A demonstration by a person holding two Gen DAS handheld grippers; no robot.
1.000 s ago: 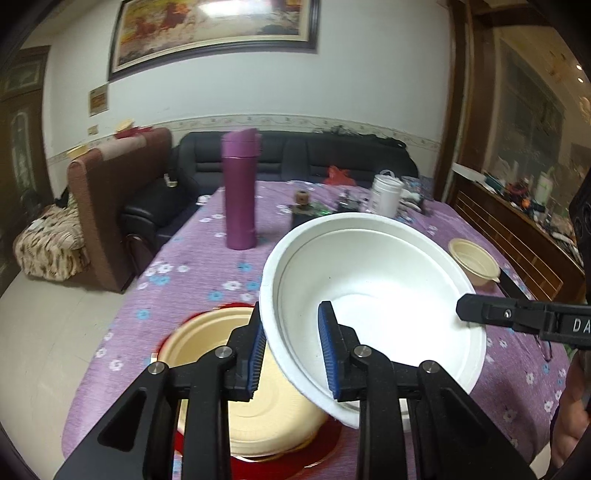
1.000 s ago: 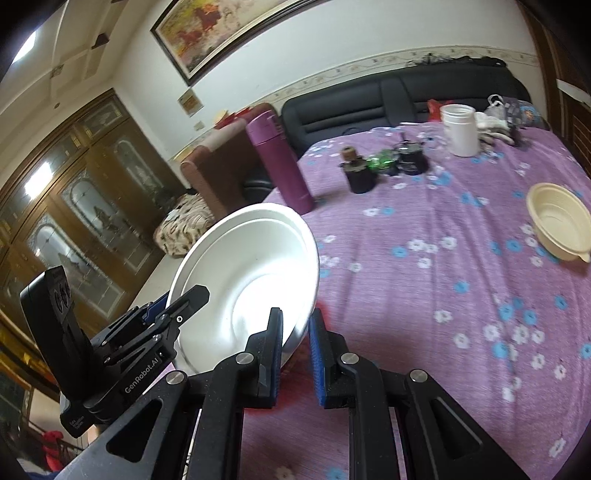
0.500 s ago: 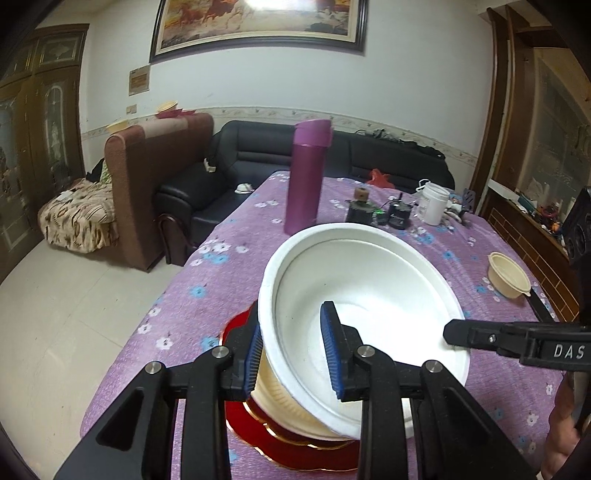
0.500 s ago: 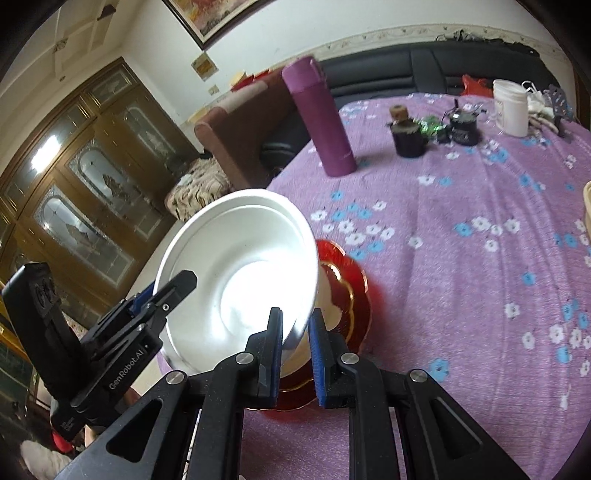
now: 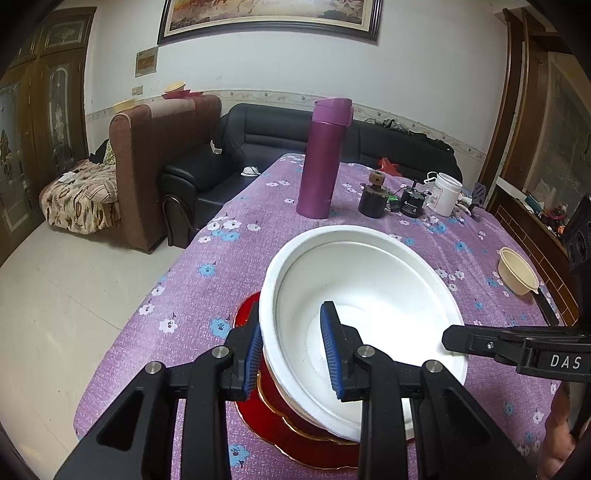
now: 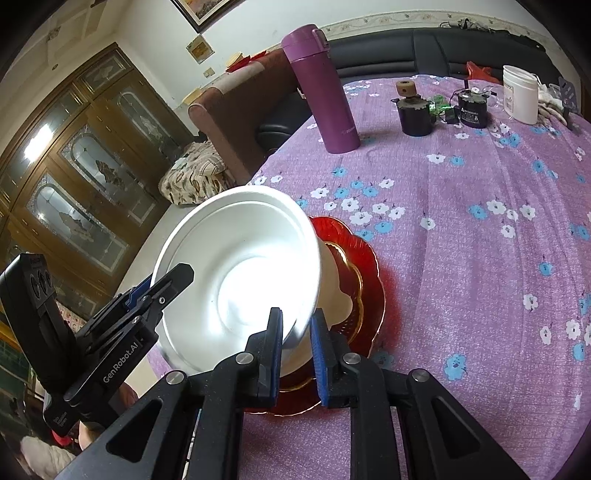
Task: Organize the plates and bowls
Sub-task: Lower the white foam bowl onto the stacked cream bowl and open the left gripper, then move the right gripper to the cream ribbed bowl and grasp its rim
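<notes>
White bowl [image 5: 369, 295] above the red plate [image 6: 365, 266], which lies on the purple-clothed worktop [image 5: 221, 273].
We see its mouth facing up, tilted; left gripper [image 5: 291, 349] and right gripper [image 6: 295, 350] each pinch opposite rims, jaws nearly closed.

Setting: I am working in a home living room. Evidence: black leather sofa [image 5: 332, 136], brown armchair [image 5: 155, 155], framed painting [image 5: 269, 16] on the wall, glazed wooden cabinets [image 6: 85, 177], dining table under a purple floral tablecloth [image 5: 236, 266].
</notes>
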